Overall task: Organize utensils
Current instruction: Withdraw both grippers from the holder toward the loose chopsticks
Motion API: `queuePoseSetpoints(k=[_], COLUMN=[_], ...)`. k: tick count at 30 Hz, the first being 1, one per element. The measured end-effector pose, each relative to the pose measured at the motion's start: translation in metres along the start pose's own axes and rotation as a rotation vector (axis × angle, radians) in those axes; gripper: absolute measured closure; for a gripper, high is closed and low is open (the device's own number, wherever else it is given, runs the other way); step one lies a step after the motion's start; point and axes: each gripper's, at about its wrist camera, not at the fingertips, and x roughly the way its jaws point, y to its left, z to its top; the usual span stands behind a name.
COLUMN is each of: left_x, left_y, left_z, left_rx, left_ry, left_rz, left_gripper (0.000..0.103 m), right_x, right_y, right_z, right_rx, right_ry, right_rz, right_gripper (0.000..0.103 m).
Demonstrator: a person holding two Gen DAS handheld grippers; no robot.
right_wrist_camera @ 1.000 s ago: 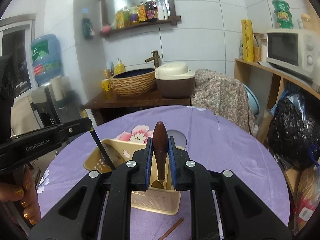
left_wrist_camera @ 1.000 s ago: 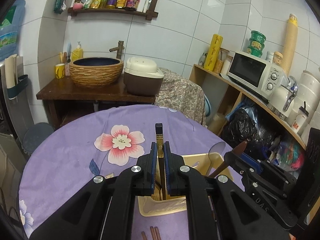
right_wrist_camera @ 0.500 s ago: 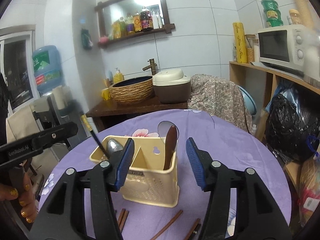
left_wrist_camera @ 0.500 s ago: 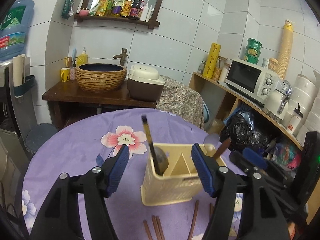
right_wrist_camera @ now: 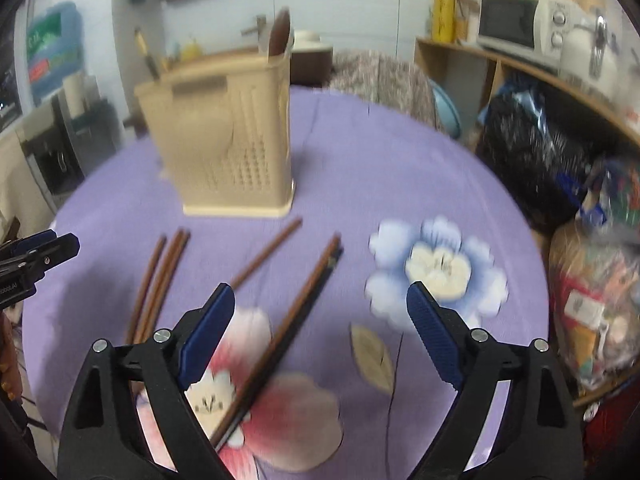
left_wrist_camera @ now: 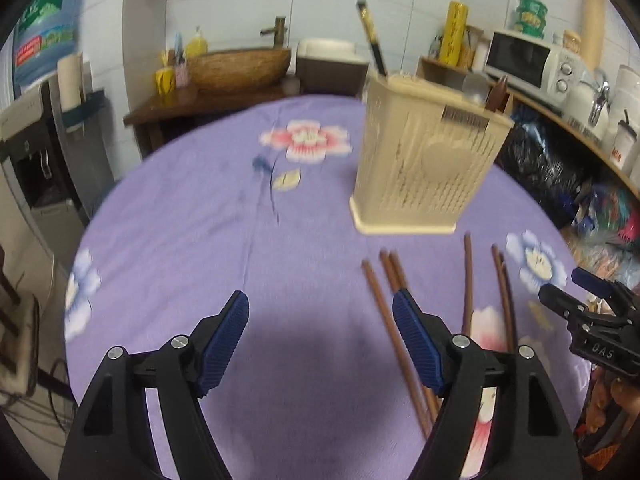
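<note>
A beige plastic utensil holder point(left_wrist_camera: 424, 160) point(right_wrist_camera: 228, 140) stands on the purple flowered tablecloth. A black-and-gold handled utensil point(left_wrist_camera: 372, 36) and a brown-handled spoon point(right_wrist_camera: 280, 32) stick out of it. Several brown chopsticks point(left_wrist_camera: 394, 312) point(right_wrist_camera: 296, 316) lie loose on the cloth in front of the holder. My left gripper point(left_wrist_camera: 320, 320) is open and empty, low over the cloth, its right finger above one chopstick. My right gripper point(right_wrist_camera: 320, 312) is open and empty over a pair of chopsticks; it also shows at the right edge of the left wrist view point(left_wrist_camera: 592, 320).
The round table point(left_wrist_camera: 180, 208) ends near a wooden shelf with a microwave point(left_wrist_camera: 524, 64) on the right. A black bag point(right_wrist_camera: 532, 152) and packed bags sit below it. A wash basin counter point(left_wrist_camera: 240, 68) and water dispenser stand behind.
Both grippers let go of their utensils into the holder, opened wide, then drew back and down toward the loose chopsticks on the cloth.
</note>
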Motion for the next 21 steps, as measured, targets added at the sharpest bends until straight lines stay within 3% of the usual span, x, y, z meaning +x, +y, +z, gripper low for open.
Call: queuePoseSetpoints(k=[9, 17, 21], left_x=[0.019, 0.039, 0.044], left_y=[-0.003, -0.027, -0.033], left_z=[-0.026, -0.03, -0.026], left_rx=[-0.01, 0.033, 0.038], left_ry=[0.086, 0.136, 0.135], left_rz=[-0.014, -0.035, -0.032], left_gripper=[0.03, 0.044, 0.046], right_x=[0.003, 0.002, 0.003], right_y=[0.013, 0.019, 0.017], right_z=[-0.025, -0.033, -0.034], right_rx=[0.036, 0.038, 0.045], right_ry=[0.02, 0.03, 0.032], right_rz=[0.048, 0.059, 0.061], right_gripper=[0.016, 0.016, 0.016])
